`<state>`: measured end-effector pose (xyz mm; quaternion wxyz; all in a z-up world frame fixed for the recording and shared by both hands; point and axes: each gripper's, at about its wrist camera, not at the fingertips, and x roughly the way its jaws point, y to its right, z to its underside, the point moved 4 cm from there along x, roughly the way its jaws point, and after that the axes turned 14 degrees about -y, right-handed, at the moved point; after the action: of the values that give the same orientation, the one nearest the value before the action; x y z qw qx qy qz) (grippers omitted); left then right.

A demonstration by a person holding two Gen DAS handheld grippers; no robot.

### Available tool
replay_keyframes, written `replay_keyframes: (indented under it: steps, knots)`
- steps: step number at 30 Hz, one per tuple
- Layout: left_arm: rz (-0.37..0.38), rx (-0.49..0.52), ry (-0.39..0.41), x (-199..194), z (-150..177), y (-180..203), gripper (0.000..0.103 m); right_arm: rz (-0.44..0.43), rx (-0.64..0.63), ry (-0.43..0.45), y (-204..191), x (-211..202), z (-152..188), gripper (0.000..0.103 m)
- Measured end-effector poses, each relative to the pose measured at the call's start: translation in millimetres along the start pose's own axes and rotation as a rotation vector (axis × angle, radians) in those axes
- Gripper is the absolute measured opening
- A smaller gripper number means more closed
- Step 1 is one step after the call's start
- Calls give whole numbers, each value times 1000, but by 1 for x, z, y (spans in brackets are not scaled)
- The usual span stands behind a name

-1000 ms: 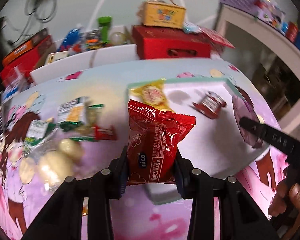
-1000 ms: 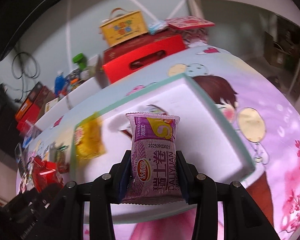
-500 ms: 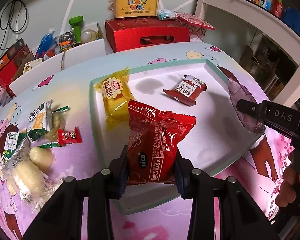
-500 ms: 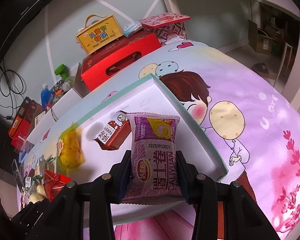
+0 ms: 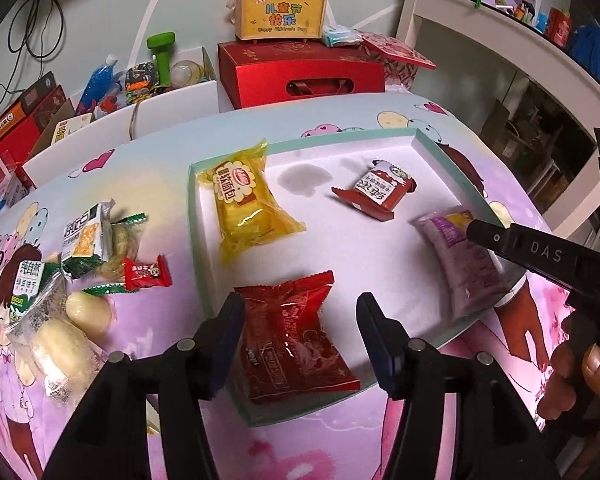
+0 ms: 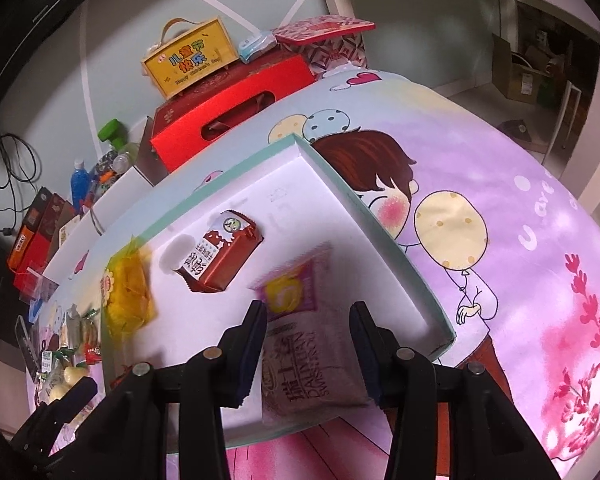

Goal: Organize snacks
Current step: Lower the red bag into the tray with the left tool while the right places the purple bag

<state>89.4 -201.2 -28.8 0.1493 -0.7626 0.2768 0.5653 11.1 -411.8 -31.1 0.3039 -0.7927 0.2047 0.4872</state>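
Left tongs (image 5: pixel 300 332) — spread wide, gripping nothing; the red snack packet (image 5: pixel 296 340) lies flat between the two fingers, free of both, on the near floor of the white tray (image 5: pixel 340 248). Right tongs (image 6: pixel 308 344) — likewise parted, with the purple snack packet (image 6: pixel 304 344) lying between the fingers at the tray's near right corner; its upper half is blurred, and whether a finger touches its edge cannot be told.

Ahead of the left tongs, in the tray: a yellow packet (image 5: pixel 246 200) to the left, a brown-red packet (image 5: pixel 376 192) to the right. Left of those tongs, on the desk (image 5: pixel 160 332) outside the tray, a loose cluster of small snacks (image 5: pixel 80 272) — green-and-white packets, a small red sweet, pale wrapped pieces — appears not yet sorted.

Handling, as judged: all are light, air-filled film pouches, soft and glossy, so they probably slide and crumple under a pinch, and the contents may crush. The safest hold seems to be across the narrow width at mid-body, as the fingers now bracket them, or on a crimped end seal. The clustered small pieces overlap; each likely needs taking from an exposed edge.
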Motion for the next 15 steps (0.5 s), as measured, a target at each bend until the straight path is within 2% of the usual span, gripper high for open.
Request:
replay_keyframes:
  steps: [6, 8, 9, 11, 14, 15]
  knots:
    - [3, -32, 4, -3, 0, -8, 59, 13, -16, 8, -4, -4, 0, 49]
    - [5, -57, 5, -3, -1, -12, 62, 23, -26, 8, -6, -4, 0, 56]
    - [8, -75, 4, -3, -1, -16, 73, 28, -31, 7, -7, -3, 0, 63]
    - [13, -104, 13, -4, -2, -23, 84, 41, -53, 5, -12, -2, 0, 70]
    - [11, -134, 31, -6, -2, -32, 84, 41, -79, 3, -19, 0, 0, 82]
    - [3, -146, 39, -7, -2, -35, 84, 44, -85, 4, -20, 1, 0, 88]
